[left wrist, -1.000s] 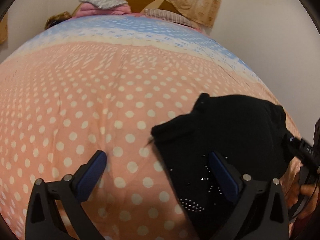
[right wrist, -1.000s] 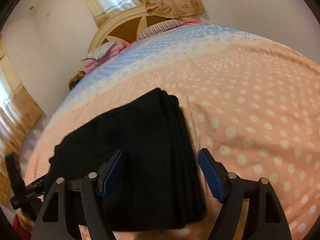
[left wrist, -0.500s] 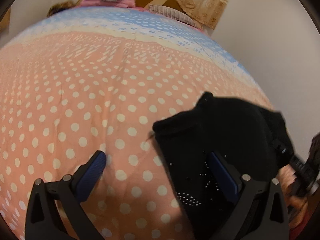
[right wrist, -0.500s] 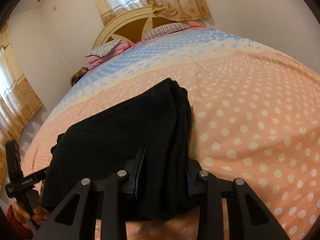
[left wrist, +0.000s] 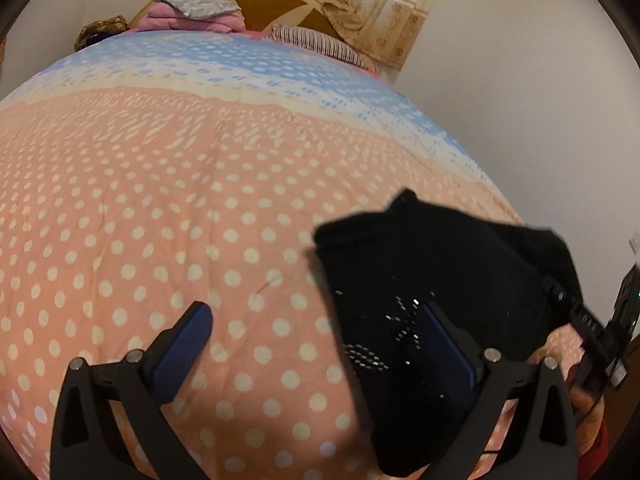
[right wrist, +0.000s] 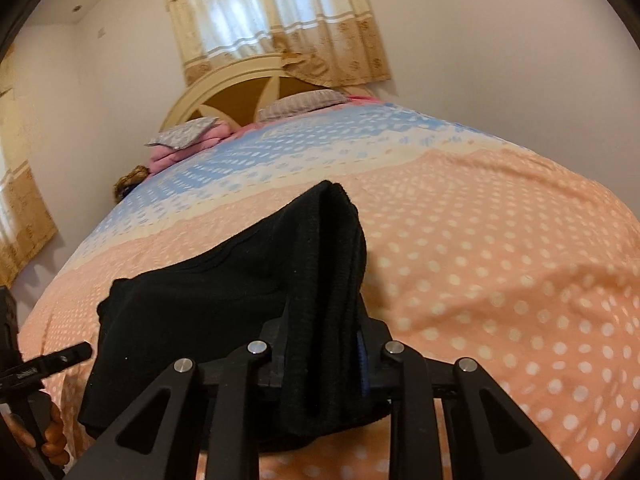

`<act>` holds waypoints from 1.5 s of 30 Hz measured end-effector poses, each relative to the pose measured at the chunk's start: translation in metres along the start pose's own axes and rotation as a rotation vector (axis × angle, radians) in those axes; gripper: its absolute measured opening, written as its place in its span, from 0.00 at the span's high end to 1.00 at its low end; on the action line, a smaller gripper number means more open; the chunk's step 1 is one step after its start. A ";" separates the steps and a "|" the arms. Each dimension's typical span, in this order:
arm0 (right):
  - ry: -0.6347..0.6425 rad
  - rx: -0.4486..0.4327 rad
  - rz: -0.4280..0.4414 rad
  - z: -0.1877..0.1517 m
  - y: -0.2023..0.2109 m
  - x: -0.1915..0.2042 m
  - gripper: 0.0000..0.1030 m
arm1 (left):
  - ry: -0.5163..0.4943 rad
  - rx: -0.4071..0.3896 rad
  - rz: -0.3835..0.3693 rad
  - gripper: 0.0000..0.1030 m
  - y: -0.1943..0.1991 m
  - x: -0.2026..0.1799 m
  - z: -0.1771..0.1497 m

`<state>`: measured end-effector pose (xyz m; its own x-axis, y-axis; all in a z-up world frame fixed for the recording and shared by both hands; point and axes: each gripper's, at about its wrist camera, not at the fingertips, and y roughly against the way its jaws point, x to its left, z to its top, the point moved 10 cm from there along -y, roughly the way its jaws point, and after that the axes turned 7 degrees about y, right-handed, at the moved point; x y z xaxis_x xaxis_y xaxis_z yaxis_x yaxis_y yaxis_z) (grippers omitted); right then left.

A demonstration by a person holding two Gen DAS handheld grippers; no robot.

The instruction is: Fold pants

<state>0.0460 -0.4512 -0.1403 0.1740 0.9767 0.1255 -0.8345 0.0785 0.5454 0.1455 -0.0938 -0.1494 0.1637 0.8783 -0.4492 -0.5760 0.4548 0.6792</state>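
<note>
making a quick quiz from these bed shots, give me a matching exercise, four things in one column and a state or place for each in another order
Things:
1. right tongs
2. left tongs
3. black pants
4. striped pillow

States or places:
A. at the headboard end of the bed
B. open, nothing between the pads
C. shut on folded cloth, having just closed
D. folded on the dotted bedspread

Pairs: 1-C, 2-B, 3-D, 4-A

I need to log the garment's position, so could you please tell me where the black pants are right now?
The black pants lie folded on the polka-dot bedspread near its foot; the right gripper clamps their thick folded edge, lower centre in the right wrist view.
</note>
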 end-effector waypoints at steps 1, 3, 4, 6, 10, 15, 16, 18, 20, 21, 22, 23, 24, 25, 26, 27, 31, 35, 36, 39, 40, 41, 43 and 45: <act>-0.019 0.000 -0.011 0.000 0.001 -0.005 0.77 | 0.007 -0.010 -0.012 0.00 -0.001 -0.002 0.003; -0.057 0.009 -0.028 -0.002 -0.001 -0.014 0.77 | 0.008 0.010 -0.032 0.00 -0.014 -0.009 0.003; -0.075 0.025 -0.019 -0.005 -0.005 -0.016 0.77 | -0.001 0.048 -0.032 0.00 -0.024 -0.013 -0.001; -0.116 0.061 -0.004 -0.011 -0.013 -0.020 0.77 | -0.065 0.012 0.016 0.00 -0.029 -0.022 -0.001; -0.110 0.067 -0.005 -0.013 -0.014 -0.020 0.77 | -0.094 0.045 -0.061 0.11 -0.028 -0.048 -0.011; -0.111 0.072 -0.008 -0.015 -0.014 -0.021 0.76 | -0.088 0.096 -0.117 0.13 -0.028 -0.063 -0.024; -0.111 0.072 -0.008 -0.015 -0.014 -0.021 0.76 | -0.070 0.113 -0.134 0.20 -0.029 -0.064 -0.024; -0.110 0.071 -0.008 -0.015 -0.014 -0.021 0.76 | -0.018 0.131 -0.155 0.39 -0.026 -0.062 -0.019; -0.107 0.071 -0.011 -0.014 -0.014 -0.021 0.76 | 0.017 0.142 -0.149 0.80 -0.026 -0.056 -0.015; -0.100 0.069 -0.017 -0.014 -0.014 -0.021 0.76 | 0.037 0.150 -0.158 0.81 -0.027 -0.054 -0.013; -0.093 0.067 -0.023 -0.013 -0.014 -0.020 0.76 | 0.051 0.155 -0.176 0.81 -0.026 -0.053 -0.010; -0.079 0.062 -0.034 -0.012 -0.014 -0.020 0.76 | 0.051 0.146 -0.180 0.82 -0.023 -0.053 -0.009; -0.068 0.058 -0.042 -0.012 -0.014 -0.019 0.76 | 0.032 0.122 -0.173 0.83 -0.018 -0.054 -0.003; -0.059 0.054 -0.048 -0.010 -0.013 -0.018 0.77 | 0.013 0.103 -0.164 0.84 -0.016 -0.054 0.000; -0.043 0.043 -0.059 -0.008 -0.011 -0.017 0.77 | -0.014 0.074 -0.147 0.85 -0.012 -0.054 0.006; -0.031 0.034 -0.068 -0.006 -0.008 -0.015 0.77 | -0.048 0.035 -0.124 0.86 -0.006 -0.055 0.013; 0.011 -0.032 -0.086 0.008 0.010 0.002 0.76 | -0.153 -0.075 0.014 0.87 0.006 -0.048 0.037; 0.096 -0.056 -0.096 0.021 0.008 0.026 0.77 | -0.245 -0.113 0.169 0.87 0.000 -0.030 0.045; 0.099 -0.049 -0.105 0.021 0.005 0.025 0.77 | -0.235 -0.096 0.159 0.86 -0.001 -0.024 0.045; 0.080 -0.004 -0.140 0.014 -0.004 0.012 0.77 | -0.143 -0.041 0.072 0.72 -0.002 -0.012 0.044; 0.077 0.008 -0.152 0.010 -0.006 0.007 0.77 | -0.128 -0.014 0.055 0.59 -0.006 -0.011 0.043; 0.073 0.029 -0.166 0.004 -0.008 -0.001 0.77 | -0.124 0.000 0.043 0.52 -0.011 -0.012 0.040; 0.052 0.043 -0.167 -0.002 -0.008 -0.010 0.77 | -0.115 0.020 0.006 0.45 -0.019 -0.020 0.033; 0.037 0.047 -0.166 -0.006 -0.008 -0.013 0.77 | -0.112 0.052 -0.034 0.44 -0.027 -0.029 0.025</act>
<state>0.0472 -0.4637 -0.1514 0.2875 0.9578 0.0005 -0.7703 0.2309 0.5945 0.1761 -0.1274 -0.1404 0.2722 0.8719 -0.4070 -0.5267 0.4890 0.6953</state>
